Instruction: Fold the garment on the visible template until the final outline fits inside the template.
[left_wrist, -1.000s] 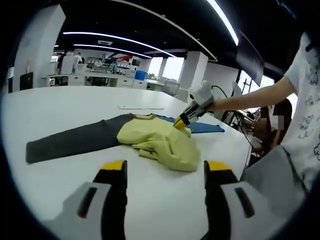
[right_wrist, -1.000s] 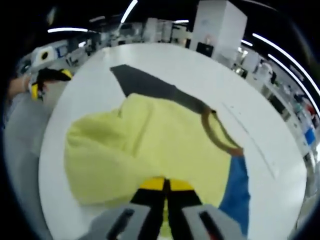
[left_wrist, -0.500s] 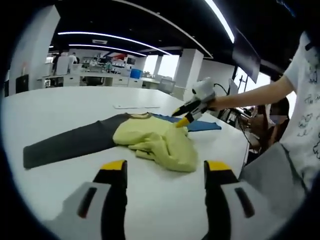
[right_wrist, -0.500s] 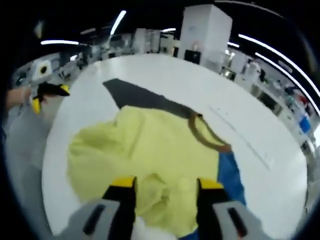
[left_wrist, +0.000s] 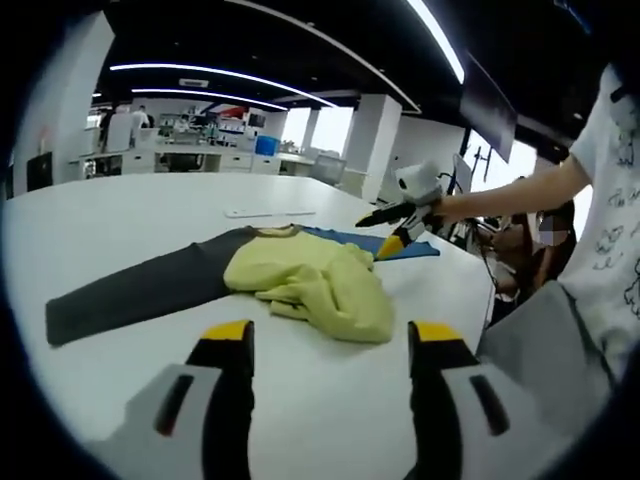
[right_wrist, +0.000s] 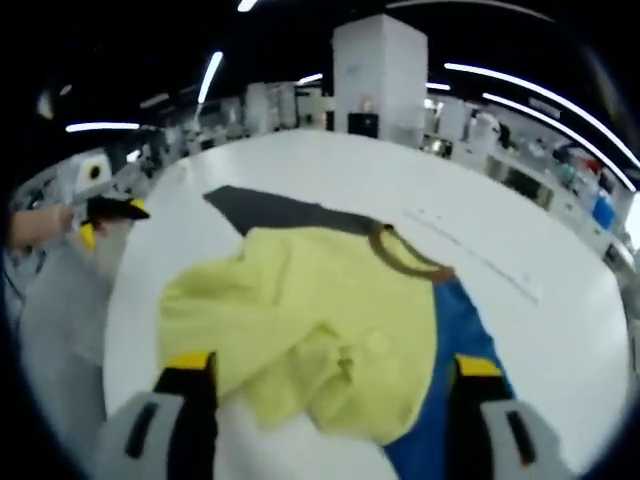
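A yellow garment (left_wrist: 312, 279) with a brown collar (right_wrist: 404, 254) lies crumpled in a heap on the white table (left_wrist: 120, 215). Under it a dark grey sheet (left_wrist: 125, 291) sticks out on one side and a blue sheet (right_wrist: 452, 331) on the other. My left gripper (left_wrist: 332, 335) hovers open above bare table, short of the heap. My right gripper (right_wrist: 334, 365) stands wide open just off the garment's near edge, holding nothing. In the left gripper view the right gripper (left_wrist: 380, 233) hangs above the blue sheet (left_wrist: 405, 249). The left gripper (right_wrist: 108, 222) appears at the far left of the right gripper view.
A thin white strip (left_wrist: 268, 212) lies on the table beyond the garment, also seen as the strip (right_wrist: 482, 257) past the collar. A person in a white shirt (left_wrist: 610, 230) stands at the table's edge. Desks and pillars fill the room behind.
My right gripper has opened, let go of the yellow garment and drawn back from it. The cloth has dropped into a looser heap. My left gripper has stayed open in place.
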